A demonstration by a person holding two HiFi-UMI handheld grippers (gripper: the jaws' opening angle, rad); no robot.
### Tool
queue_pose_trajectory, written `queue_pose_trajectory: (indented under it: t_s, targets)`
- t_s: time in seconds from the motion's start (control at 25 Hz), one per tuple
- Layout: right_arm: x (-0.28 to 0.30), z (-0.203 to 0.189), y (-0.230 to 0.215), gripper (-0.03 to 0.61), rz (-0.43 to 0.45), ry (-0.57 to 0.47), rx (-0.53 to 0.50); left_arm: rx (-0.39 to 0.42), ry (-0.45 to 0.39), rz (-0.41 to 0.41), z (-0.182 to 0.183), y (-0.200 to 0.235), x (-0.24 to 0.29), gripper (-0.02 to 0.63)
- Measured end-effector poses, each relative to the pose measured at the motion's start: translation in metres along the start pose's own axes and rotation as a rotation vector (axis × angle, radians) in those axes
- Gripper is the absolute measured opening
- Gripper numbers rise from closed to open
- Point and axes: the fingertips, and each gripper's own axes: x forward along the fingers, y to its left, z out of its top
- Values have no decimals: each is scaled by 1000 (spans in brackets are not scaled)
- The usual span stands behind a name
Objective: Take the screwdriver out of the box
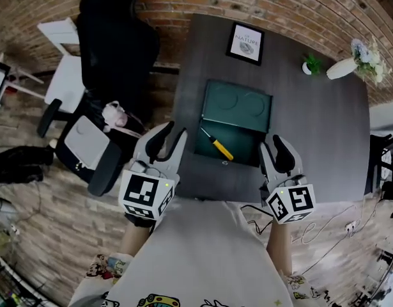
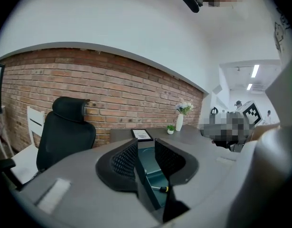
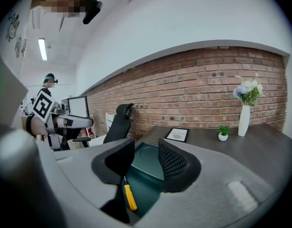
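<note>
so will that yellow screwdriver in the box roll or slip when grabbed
Probably stiff and light: the screwdriver is a slim shaft with a small yellow handle. The rounded handle may roll if nudged, though the walls of the open box should stop it. It looks smooth, so a loose grip might slip.

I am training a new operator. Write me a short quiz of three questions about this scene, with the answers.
1. True or false: the screwdriver lies inside the open green box.
2. What do the left gripper and the right gripper hold? A) the screwdriver B) the box lid C) nothing
3. Fill in: in the head view, the white vase is at the table's far ____ corner.
Key: 1 true; 2 C; 3 right.
</note>
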Motion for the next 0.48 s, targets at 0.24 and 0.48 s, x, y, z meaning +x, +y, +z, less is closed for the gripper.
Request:
queue_pose_trajectory:
  t_s: [0.24,0.48]
  targets:
    - [-8,-4,-1,152,-47,-5,24,20,17,-58,1,-7,11,112]
    - [-13,-10,-5,152,-71,-3,38,27,28,-95,-1,-16,17,112]
